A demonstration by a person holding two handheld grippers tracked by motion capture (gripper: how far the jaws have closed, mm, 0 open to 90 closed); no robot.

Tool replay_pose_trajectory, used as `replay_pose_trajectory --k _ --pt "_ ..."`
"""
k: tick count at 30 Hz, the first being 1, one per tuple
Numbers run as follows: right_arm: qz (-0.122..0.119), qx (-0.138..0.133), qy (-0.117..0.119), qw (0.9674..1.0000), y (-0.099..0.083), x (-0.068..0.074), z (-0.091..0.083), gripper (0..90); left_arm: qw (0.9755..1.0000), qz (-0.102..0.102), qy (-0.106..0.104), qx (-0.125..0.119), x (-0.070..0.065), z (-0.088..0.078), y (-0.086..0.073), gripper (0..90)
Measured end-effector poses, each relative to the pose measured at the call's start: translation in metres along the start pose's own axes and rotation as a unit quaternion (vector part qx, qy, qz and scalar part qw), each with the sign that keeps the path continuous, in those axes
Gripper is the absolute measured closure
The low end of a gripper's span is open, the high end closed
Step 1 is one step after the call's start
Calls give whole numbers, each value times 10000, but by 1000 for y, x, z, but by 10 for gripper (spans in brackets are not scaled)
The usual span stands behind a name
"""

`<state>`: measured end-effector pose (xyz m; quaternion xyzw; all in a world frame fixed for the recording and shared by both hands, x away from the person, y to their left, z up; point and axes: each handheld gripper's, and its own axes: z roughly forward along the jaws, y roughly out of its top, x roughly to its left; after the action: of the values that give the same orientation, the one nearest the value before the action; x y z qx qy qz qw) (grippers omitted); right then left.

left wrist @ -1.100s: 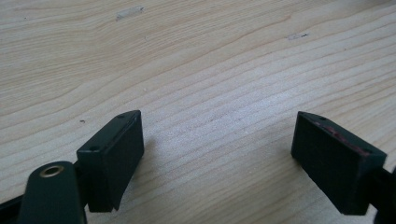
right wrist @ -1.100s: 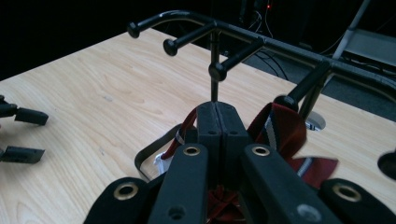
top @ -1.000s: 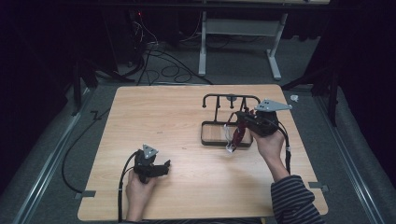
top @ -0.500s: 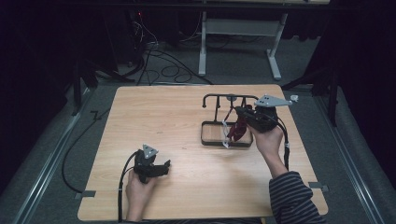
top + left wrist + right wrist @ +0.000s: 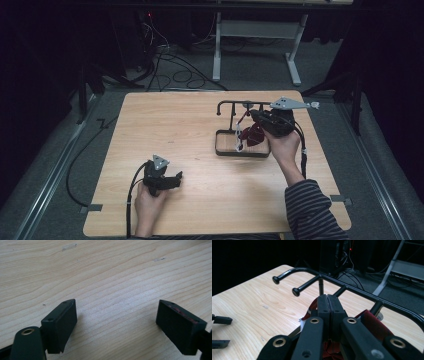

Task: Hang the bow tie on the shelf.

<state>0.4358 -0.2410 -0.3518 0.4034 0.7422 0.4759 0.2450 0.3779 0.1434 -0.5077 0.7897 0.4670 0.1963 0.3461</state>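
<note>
The right tool (image 5: 327, 305) is clamped on a dark red strap (image 5: 254, 135) beside the black hook rack (image 5: 240, 150); a snag on a peg (image 5: 296, 292) could tip the rack. The left tool (image 5: 117, 322) rests on the tabletop (image 5: 200, 125), jaws apart

We carry two black two-jaw grippers, the left gripper (image 5: 176, 177) and right gripper (image 5: 327, 305), each with brass-ringed screw holes, a grey three-cornered plate, a trailing black cable; our right sleeve (image 5: 312, 210) is dark-and-grey striped.

High cam overhead; gripper cams close, both see table (image 5: 200, 130).
</note>
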Motion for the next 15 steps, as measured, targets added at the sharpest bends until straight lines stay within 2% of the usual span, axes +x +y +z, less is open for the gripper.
replay_pose_trajectory --k 6,15 --pt "116 43 -95 9999 -1 -5 3 900 10000 0 0 1 0 0 0 174" --pt "102 100 -159 9998 -2 -6 5 900 10000 1 0 1 0 0 0 174"
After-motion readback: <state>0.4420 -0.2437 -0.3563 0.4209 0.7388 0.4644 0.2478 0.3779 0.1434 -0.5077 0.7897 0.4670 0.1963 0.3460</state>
